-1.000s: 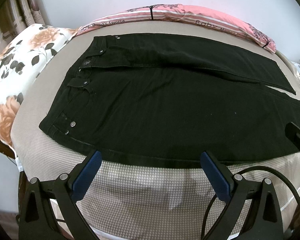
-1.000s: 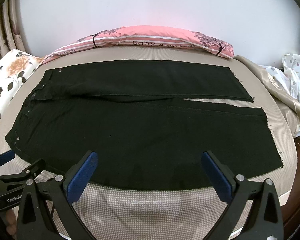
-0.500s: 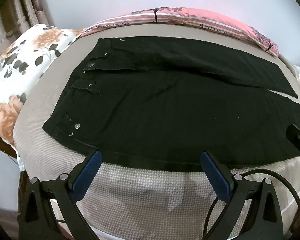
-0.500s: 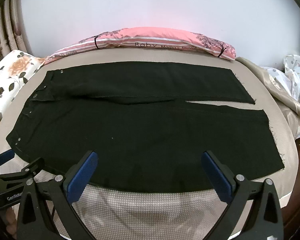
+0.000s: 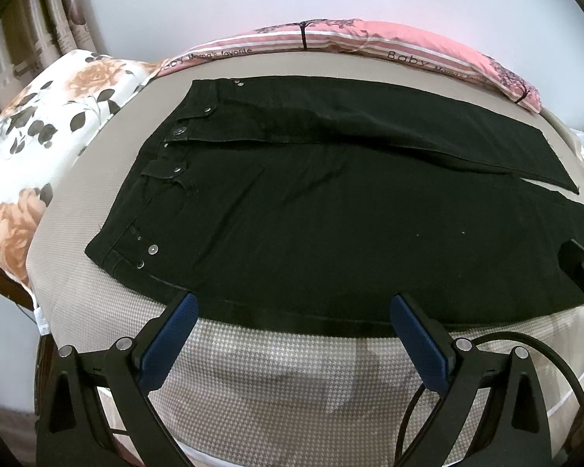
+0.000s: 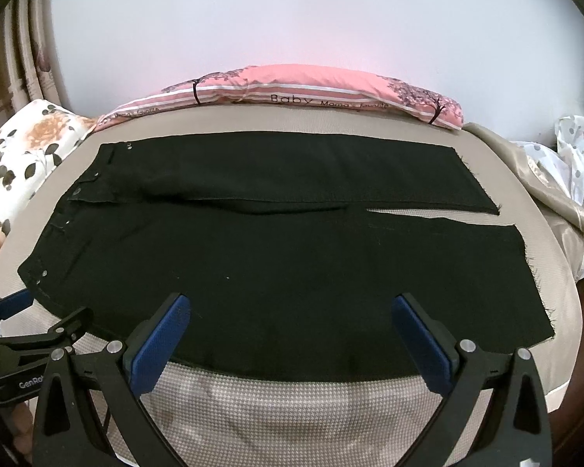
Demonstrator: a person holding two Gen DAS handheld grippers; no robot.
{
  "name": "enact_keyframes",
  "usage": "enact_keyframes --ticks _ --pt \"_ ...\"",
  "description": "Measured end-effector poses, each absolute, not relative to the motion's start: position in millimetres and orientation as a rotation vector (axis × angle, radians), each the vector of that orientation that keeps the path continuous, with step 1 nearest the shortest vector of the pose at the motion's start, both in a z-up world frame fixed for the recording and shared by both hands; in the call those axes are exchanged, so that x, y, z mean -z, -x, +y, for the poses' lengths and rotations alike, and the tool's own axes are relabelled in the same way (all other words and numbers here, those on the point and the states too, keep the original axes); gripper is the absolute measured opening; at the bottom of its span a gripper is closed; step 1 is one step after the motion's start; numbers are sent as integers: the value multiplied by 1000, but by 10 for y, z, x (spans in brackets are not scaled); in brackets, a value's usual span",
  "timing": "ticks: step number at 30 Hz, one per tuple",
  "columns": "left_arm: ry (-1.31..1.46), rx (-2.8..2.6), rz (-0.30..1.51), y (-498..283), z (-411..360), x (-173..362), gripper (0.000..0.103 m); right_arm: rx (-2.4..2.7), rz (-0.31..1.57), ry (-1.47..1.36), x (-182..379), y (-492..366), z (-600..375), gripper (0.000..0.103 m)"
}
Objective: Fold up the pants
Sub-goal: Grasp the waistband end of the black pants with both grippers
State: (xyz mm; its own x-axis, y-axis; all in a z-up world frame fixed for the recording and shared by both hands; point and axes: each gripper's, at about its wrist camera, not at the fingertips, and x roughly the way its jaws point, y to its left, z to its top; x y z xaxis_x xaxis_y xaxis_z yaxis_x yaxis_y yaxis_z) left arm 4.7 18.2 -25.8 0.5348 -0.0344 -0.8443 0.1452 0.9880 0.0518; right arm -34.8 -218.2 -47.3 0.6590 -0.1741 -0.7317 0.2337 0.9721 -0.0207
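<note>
**Left wrist and right wrist views: black pants laid flat, both grippers held off the near edge**

Left wrist view is being filled by a pair of black pants (image 5: pixel 331 210) spread flat on a bed (image 5: pixel 276 381) covered in a beige houndstooth sheet, with the waistband (image 5: pixel 167 163) lying toward the floral pillow (image 5: pixel 46 144) and the legs running to the right. The left gripper (image 5: pixel 294 311) is being held just short of the near side seam, its jaws spread wide and nothing being gripped. In the right wrist view, the right gripper (image 6: pixel 292 311) is being held over the near edge of the near leg, jaws equally wide and empty, while the two hems (image 6: pixel 525 272) are seen slightly parted, a sliver of sheet showing between the legs. A pink striped pillow (image 6: pixel 311 89) is lying along the far edge of the bed.

No fold is being made yet; the near edge is probably being approached for a lengthwise fold of one leg over the other.

Several risks are being judged from here. Sheet could be pinched together with the denim, since the edge is lying flush on soft bedding. Only the top layer could be caught, leaving the leg twisted. Uneven lifting by the two grippers could skew the fold, and the already parted hems could end up misaligned.
</note>
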Motion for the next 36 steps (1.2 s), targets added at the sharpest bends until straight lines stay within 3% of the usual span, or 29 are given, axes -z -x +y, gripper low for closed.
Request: enact_keyframes --ticks 19,30,34,36 --pt "-10 143 1063 -421 403 101 99 162 827 -142 436 -31 -2495 103" --pt "181 171 1027 -1770 1284 -288 97 16 818 -159 321 -986 -2422 103" --pt "211 176 1030 -2416 1577 -234 84 -10 840 -175 376 -1368 -2342 103" --pt "285 191 1075 -2732 1727 -134 68 -16 854 -171 431 -1567 -2275 103"
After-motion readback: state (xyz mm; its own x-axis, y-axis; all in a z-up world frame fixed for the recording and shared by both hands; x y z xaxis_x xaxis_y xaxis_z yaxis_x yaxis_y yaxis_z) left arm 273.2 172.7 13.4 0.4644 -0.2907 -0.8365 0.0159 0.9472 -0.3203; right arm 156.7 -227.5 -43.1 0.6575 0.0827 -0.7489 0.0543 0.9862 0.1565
